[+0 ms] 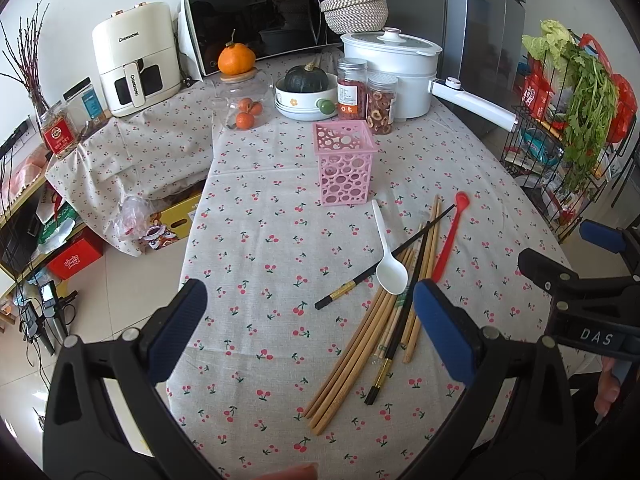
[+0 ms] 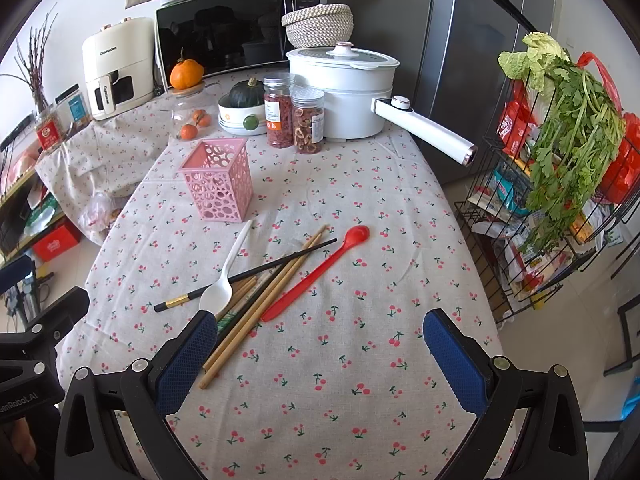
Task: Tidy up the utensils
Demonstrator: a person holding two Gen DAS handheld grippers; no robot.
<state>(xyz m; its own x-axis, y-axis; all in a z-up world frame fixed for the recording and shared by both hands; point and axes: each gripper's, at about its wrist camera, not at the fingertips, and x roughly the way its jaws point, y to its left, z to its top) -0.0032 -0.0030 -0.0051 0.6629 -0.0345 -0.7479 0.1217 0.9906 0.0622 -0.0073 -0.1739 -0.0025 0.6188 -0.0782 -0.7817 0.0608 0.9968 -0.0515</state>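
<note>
Left tool (image 1: 308, 332): spread wide, holding nothing, above the table (image 1: 256, 208).
Right tool (image 2: 320, 356): released too, empty.
Utensils: white spoon (image 1: 390, 268), red spoon (image 1: 450, 236), bamboo chopsticks (image 1: 360, 344) and black chopsticks (image 1: 384, 264) lie crossed near you.
Holder: pink basket (image 1: 345, 162) upright beyond them.
Your step: lift the topmost black chopstick first; pinch mid-shaft, drop in vertically.

a white pot (image 2: 344, 96), two jars (image 2: 294, 118), a microwave (image 2: 224, 36) and an air fryer (image 2: 116, 68) crowd the cherry-print tablecloth's (image 2: 360, 300) far end.
</note>
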